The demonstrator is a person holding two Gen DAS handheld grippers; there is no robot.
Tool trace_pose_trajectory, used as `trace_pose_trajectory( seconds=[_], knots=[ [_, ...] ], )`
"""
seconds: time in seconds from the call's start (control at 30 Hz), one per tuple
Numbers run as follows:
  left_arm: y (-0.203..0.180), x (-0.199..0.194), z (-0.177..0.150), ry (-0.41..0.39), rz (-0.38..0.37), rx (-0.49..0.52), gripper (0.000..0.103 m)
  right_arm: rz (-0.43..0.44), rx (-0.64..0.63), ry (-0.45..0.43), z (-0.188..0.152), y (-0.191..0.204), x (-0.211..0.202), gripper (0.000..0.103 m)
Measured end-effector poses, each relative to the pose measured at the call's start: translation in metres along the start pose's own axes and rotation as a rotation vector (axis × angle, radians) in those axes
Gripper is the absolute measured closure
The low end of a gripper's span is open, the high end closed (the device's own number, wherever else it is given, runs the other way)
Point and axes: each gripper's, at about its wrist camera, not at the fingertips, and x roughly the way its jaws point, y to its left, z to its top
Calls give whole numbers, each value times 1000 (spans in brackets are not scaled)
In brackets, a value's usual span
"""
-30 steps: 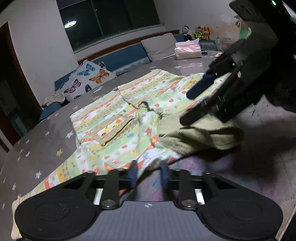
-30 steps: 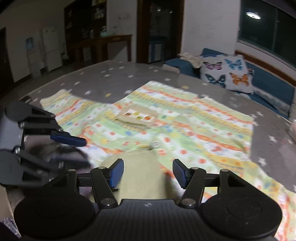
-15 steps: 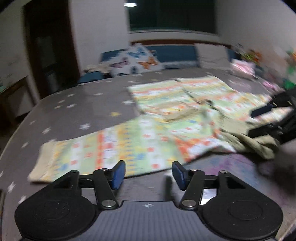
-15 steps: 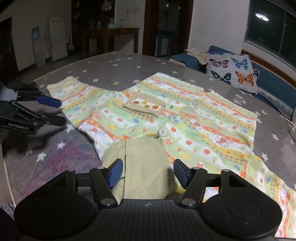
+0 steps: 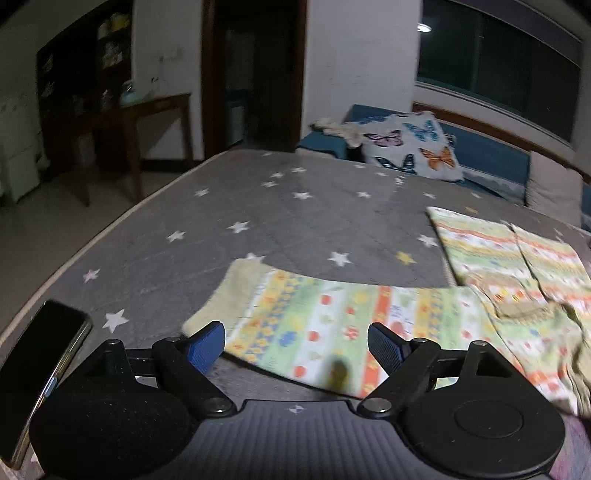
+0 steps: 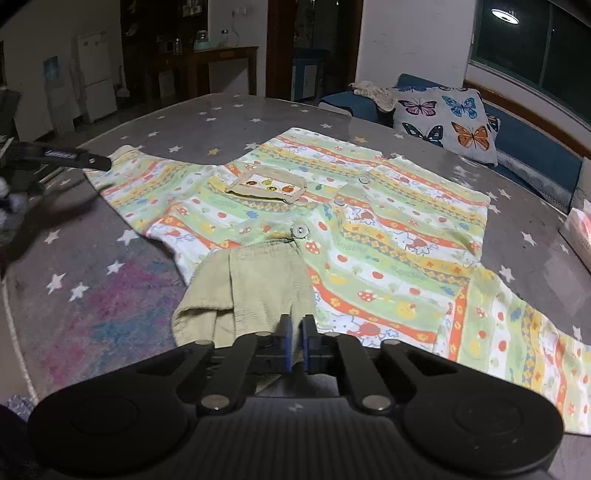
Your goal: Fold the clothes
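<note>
The shirt's collar (image 6: 255, 291) is clamped in the right gripper (image 6: 295, 341), just closed. The left gripper (image 5: 295, 341), just opened wide, is held over the sleeve (image 5: 314, 325), grasping nothing

pretty dim indoor night light | main source: ceiling lamp (image 6: 505, 14) reflected in the dark window (image 5: 517, 62) | left wrist view smeared by motion blur (shirt (image 5: 332, 325) print is mush) | right wrist view sharper | heavy fisheye bending and dark corners
</note>
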Motion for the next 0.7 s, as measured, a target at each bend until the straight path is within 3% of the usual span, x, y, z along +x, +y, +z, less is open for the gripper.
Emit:
trace_pose_trajectory(
  seconds=[0.13, 0.17, 0.23, 0.27, 0.37, 0.47, 0.7],
  knots=[
    [13, 10, 2, 36, 6, -38, 33, -9, -30, 22, -4, 4, -6, 99],
    [16, 13, 2, 47, 9, -46, 44, -12, -33, 26, -5, 4, -7, 98],
    [21, 18, 1, 64, 8, -59, 54, -5, -33, 8, 2, 4, -10, 90],
    [22, 19, 1, 62, 2, -55, 69, -1, -33, -3, 5, 3, -12, 88],
    [23, 20, 1, 55, -10, -48, 92, 7, -37, -40, 18, 3, -14, 77],
    [25, 20, 1, 47, -5, -65, 98, 12, -42, -72, 30, 5, -3, 67],
    [40, 14, 2, 52, 28, -104, 97, 56, -55, -13, 28, 18, 35, 66]
  ],
)
